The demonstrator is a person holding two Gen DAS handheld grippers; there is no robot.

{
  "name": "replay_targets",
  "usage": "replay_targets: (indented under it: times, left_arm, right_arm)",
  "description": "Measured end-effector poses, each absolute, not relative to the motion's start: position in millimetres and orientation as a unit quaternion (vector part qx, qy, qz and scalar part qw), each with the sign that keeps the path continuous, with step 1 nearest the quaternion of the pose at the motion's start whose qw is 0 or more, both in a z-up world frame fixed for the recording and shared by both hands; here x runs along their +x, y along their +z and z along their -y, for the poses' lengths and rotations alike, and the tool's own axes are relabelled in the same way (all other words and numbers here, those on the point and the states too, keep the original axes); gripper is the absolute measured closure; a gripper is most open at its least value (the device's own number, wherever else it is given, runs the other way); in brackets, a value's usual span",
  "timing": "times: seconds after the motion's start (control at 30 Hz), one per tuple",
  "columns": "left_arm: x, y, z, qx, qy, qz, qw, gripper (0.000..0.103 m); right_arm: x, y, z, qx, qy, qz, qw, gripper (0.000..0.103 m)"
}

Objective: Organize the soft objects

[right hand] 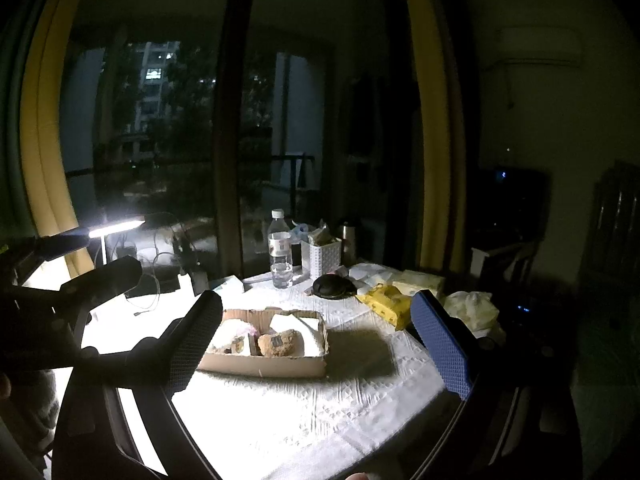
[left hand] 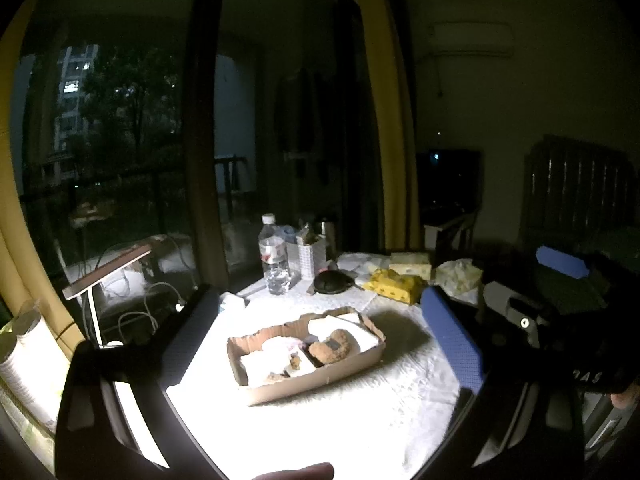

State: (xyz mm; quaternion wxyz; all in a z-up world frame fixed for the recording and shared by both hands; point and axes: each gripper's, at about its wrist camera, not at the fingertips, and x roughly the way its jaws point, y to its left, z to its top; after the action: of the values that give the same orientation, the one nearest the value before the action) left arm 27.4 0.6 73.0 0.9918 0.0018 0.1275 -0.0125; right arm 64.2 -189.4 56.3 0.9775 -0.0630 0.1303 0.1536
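A shallow cardboard box [left hand: 312, 386] sits on the white tablecloth under bright lamp light. In it lie a brown plush bear [left hand: 332, 348], a small brown plush piece [left hand: 295, 360] and folded white cloths [left hand: 360, 336]. My left gripper [left hand: 320, 296] hovers just short of the box, open wide, with nothing between its fingers. In the right wrist view the same box [right hand: 264, 366] and bear [right hand: 280, 342] lie ahead. My right gripper [right hand: 316, 300] is also open and empty. It is beside the left one, and one blue pad [left hand: 560, 262] shows at the right of the left wrist view.
Behind the box stand a water bottle [left hand: 274, 256], a white holder [left hand: 312, 258], a black round object [left hand: 332, 282], a yellow packet [left hand: 396, 286] and tissue packs [left hand: 412, 264]. A desk lamp [right hand: 116, 226] and cables stand at the left. A dark window is behind the table.
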Motion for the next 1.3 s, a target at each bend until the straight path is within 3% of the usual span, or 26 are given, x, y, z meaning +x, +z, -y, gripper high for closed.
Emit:
replay_targets:
  times: [1.3]
  left_arm:
    - [28.4, 72.5, -3.1, -0.009, -0.016, -0.128, 0.992, 0.001]
  right_arm:
    - [67.4, 50.0, 187.5, -0.062, 0.153, -0.134, 0.977, 0.006]
